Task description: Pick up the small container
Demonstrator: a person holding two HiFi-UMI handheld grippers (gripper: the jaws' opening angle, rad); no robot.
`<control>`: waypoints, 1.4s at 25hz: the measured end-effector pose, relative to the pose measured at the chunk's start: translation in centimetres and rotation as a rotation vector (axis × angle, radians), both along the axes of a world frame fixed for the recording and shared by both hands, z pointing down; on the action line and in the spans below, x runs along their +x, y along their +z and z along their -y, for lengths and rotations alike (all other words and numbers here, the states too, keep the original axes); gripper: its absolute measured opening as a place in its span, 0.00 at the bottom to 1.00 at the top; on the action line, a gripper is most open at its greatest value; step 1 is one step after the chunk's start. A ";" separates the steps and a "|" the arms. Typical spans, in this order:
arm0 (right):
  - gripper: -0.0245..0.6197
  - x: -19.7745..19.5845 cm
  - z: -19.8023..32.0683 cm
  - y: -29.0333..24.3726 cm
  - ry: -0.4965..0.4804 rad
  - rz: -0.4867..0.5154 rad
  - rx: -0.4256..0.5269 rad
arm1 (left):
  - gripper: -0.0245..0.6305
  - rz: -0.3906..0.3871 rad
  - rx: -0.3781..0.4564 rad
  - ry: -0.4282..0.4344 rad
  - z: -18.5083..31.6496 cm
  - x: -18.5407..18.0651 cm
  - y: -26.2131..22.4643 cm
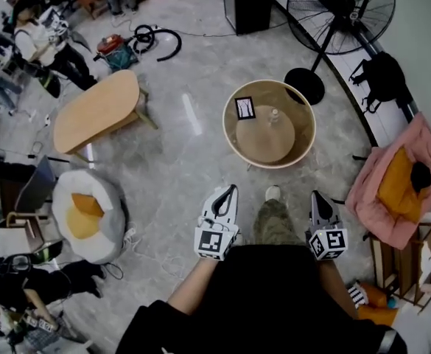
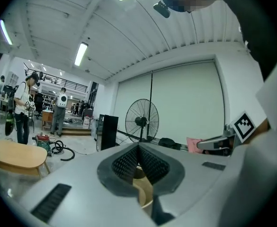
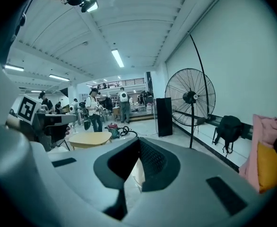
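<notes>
Left hand-held gripper (image 1: 232,189) and right hand-held gripper (image 1: 317,195): jaws closed, empty, held near the body, pointing ahead, probably for the approach. Small container (image 1: 274,115) upright towards far edge of round desk (image 1: 228,135), beside marker card (image 1: 244,108), well apart from both.

Glossy stone floor (image 1: 178,161), smooth wood round table (image 1: 259,142), matt plastic left tongs (image 2: 138,146)

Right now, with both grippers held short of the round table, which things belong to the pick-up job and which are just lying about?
Job:
- small container, standing on the round table
- left gripper, shut and empty
- right gripper, shut and empty

Lying about:
- marker card
- oval table
- standing fan
- pink blanket
</notes>
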State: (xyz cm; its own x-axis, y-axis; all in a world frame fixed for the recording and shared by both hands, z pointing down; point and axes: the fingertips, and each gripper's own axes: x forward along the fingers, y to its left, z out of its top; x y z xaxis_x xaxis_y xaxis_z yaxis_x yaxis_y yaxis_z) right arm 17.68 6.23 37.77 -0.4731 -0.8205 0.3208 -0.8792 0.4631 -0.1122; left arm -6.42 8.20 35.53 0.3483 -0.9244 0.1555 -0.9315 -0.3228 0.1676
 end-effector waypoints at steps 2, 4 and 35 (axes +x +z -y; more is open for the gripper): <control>0.07 1.4 2.9 0.2 -0.007 -0.004 0.015 | 0.05 0.006 -0.008 -0.016 2.7 0.9 0.8; 0.07 2.3 5.1 0.5 0.000 -0.013 0.022 | 0.05 0.009 -0.019 -0.012 4.9 1.5 1.5; 0.07 -3.0 32.7 17.2 -0.216 -0.013 -0.185 | 0.05 -0.053 -0.190 -0.063 23.3 4.2 14.0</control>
State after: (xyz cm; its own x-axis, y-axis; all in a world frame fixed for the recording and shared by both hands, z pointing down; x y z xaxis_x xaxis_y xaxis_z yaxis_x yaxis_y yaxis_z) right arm 14.72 -26.51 54.93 -0.6259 -0.6279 0.4625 -0.7640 0.6129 -0.2018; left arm -2.26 -15.09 49.53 0.3029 -0.9004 0.3123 -0.9372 -0.2218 0.2693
